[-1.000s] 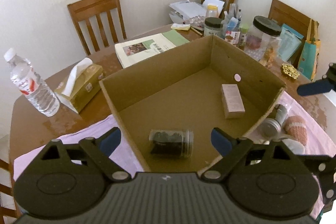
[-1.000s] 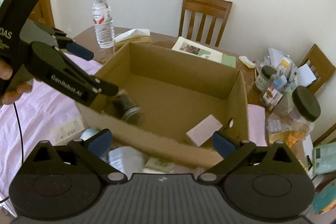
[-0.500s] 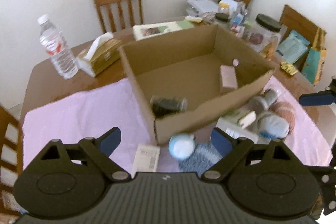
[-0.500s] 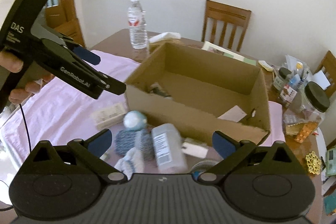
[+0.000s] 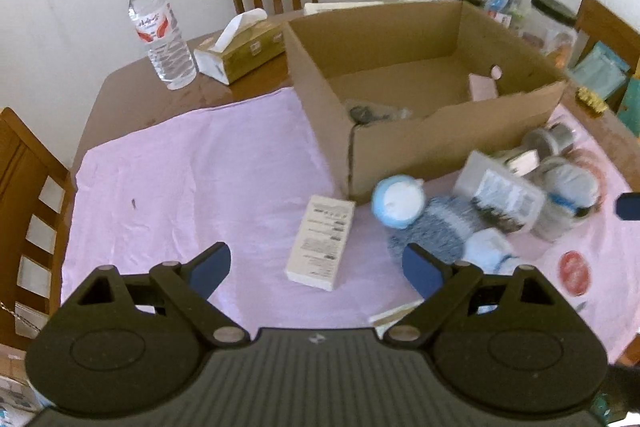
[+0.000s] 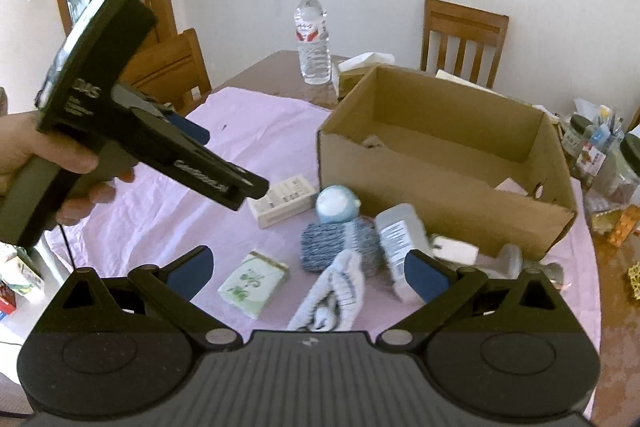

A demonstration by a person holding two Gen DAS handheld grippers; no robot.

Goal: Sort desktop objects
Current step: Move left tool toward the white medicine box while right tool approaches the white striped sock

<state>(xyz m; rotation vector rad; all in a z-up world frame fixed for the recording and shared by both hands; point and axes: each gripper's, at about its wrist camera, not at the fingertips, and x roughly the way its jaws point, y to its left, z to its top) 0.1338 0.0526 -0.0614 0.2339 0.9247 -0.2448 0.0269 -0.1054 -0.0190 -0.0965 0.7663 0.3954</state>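
Both tongs pulled back from box, empty

Left tongs (image 5: pixel 316 267) & right tongs (image 6: pixel 306 269) gape wide w/ nothing between; brown cardboard box (image 5: pixel 452 143) already holds a jar & small carton. White printed carton (image 5: pixel 322 241) on pink cloth lies just ahead of left tongs, prob. next pick.

The cardboard box (image 5: pixel 448 143) front wall hides most of the dark jar (image 5: pixel 366 113) and small pink carton (image 5: pixel 483 87) inside. The pile by the box, around the clear container (image 5: pixel 500 193), is motion-blurred. Right gripper (image 5: pixel 629 206) is just a blue tip, cut off by the left view's edge.
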